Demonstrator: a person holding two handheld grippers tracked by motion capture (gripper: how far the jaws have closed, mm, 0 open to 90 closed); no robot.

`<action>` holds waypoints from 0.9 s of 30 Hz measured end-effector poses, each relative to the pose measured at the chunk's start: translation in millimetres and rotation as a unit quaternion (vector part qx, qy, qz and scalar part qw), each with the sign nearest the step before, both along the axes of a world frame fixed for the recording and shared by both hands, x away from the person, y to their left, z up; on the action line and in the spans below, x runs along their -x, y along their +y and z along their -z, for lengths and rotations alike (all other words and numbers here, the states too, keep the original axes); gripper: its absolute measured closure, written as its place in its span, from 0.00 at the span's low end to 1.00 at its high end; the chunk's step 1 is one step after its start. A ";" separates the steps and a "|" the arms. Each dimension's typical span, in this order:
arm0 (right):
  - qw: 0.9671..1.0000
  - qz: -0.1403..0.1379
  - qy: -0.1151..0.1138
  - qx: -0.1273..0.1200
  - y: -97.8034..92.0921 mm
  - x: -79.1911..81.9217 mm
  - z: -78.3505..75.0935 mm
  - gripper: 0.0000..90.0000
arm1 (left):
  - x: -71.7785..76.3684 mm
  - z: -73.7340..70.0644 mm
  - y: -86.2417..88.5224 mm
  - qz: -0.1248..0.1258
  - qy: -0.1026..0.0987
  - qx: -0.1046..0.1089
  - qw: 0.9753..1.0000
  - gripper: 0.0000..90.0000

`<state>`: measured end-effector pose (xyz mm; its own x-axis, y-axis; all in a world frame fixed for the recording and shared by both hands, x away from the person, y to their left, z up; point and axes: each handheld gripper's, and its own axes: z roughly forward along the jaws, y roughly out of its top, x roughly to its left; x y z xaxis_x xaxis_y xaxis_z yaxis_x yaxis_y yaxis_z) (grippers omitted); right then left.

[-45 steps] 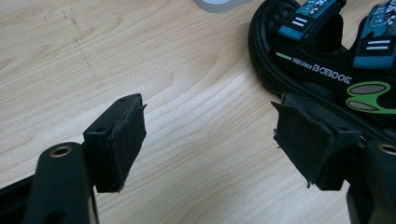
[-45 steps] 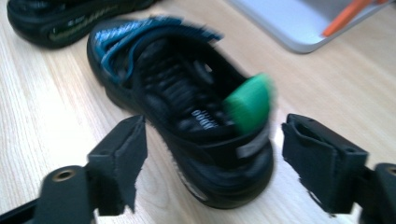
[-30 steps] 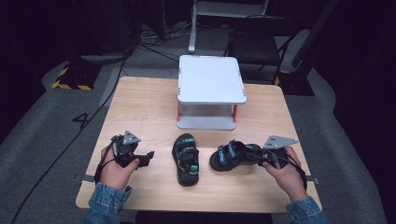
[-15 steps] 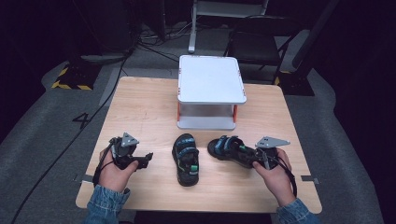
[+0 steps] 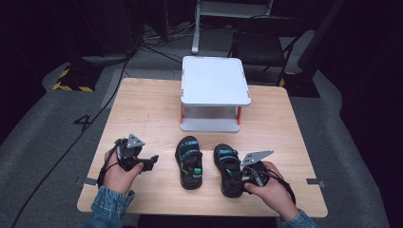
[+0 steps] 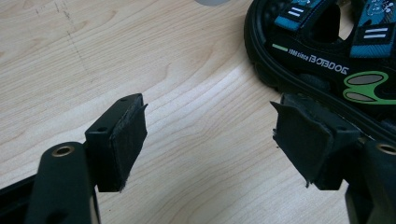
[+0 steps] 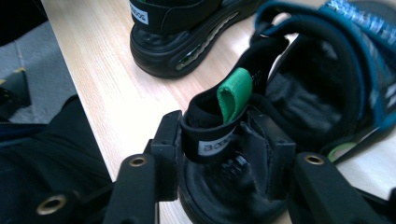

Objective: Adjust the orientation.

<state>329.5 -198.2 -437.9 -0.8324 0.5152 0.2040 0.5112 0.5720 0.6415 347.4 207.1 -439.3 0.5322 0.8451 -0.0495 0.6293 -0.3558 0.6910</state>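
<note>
The right gripper [image 7: 224, 154] clenched the heel strap [image 7: 210, 135] of the right sandal [image 5: 229, 175], beside the left sandal [image 5: 189, 161] on the desk [image 5: 142, 114]. Left gripper [image 6: 210, 140] jaws stood released. Recommended: align heels before releasing.

The left tongs [image 6: 208, 140] stand wide apart at the bottom of the frame, nothing between the worn black pads [image 6: 128, 140] but bare wooden bench [image 6: 140, 56]. A black sandal [image 6: 327, 51] with blue straps fills the upper right, just beyond the right-hand pad.
</note>
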 end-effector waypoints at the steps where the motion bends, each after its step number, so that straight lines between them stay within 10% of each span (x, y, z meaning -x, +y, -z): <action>1: 1.000 0.000 0.000 0.000 0.0 0.0 0.0 0.63 | 0.0 0.0 0.0 0.000 0.000 0.000 1.000 0.28; 5: 0.998 0.011 -0.031 -0.044 -11.7 0.6 -17.9 0.58 | 0.5 0.2 -0.5 -0.002 0.000 0.002 1.000 0.28; 6: 0.995 0.029 -0.085 -0.044 -17.0 -1.0 -24.5 0.51 | 1.1 0.2 -0.7 -0.001 0.000 0.000 1.000 0.28; 8: 0.993 0.036 -0.099 -0.046 -19.1 -3.1 -25.0 0.50 | 1.8 0.4 -1.1 -0.001 0.001 0.000 1.000 0.28; 10: 0.989 0.050 -0.136 0.003 -19.2 -12.3 -15.9 0.48 | 3.0 1.1 -1.6 0.000 -0.001 0.002 1.000 0.28; 18: 0.984 0.044 -0.169 0.044 1.0 -36.4 5.7 0.52 | 12.5 4.6 1.8 -0.005 0.005 0.002 1.000 0.28; 21: 0.984 0.020 -0.170 0.045 7.2 -39.3 1.6 0.79 | 14.8 5.3 4.4 -0.009 0.004 0.002 1.000 0.28; 27: 0.977 0.010 -0.208 0.036 14.8 -40.9 -4.1 0.83 | 19.3 7.3 5.1 -0.011 0.006 0.001 1.000 0.28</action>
